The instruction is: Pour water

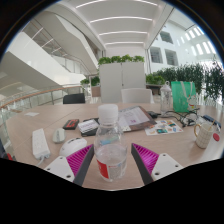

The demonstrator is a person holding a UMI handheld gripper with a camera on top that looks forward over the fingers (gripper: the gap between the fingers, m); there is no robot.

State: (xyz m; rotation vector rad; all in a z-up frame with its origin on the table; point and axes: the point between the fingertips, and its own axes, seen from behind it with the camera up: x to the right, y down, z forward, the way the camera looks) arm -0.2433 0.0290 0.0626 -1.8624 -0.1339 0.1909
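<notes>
**Bottle in hand, pour not yet begun**

Gripper (111, 160) clenched on a clear plastic bottle (110, 140). Both magenta pads (82, 157) press its sides low down, and the bottle stands upright between them, its white cap (108, 114) on top. The low hold likely keeps the neck clear and leaves room to tip the bottle later.

Whether the bottle rests on the bench (50, 122) or hangs just above it, I cannot tell from here. The water level is also hard to read through the plastic.

Beyond the fingers the bench is cluttered. A white cup (58, 135) sits ahead and to the left; a dark phone-like slab (89, 127) lies nearer the middle. A pale pitcher or mug (204, 133) stands off to the right, well apart from the bottle. Papers (137, 119) lie behind the cap. A green bag (182, 96) stands further back.

My judgement: this is the carry stage. The cap looks closed, so it may need removing before any water flows. The receiving vessel is not certain; the white cup is the nearest candidate.
</notes>
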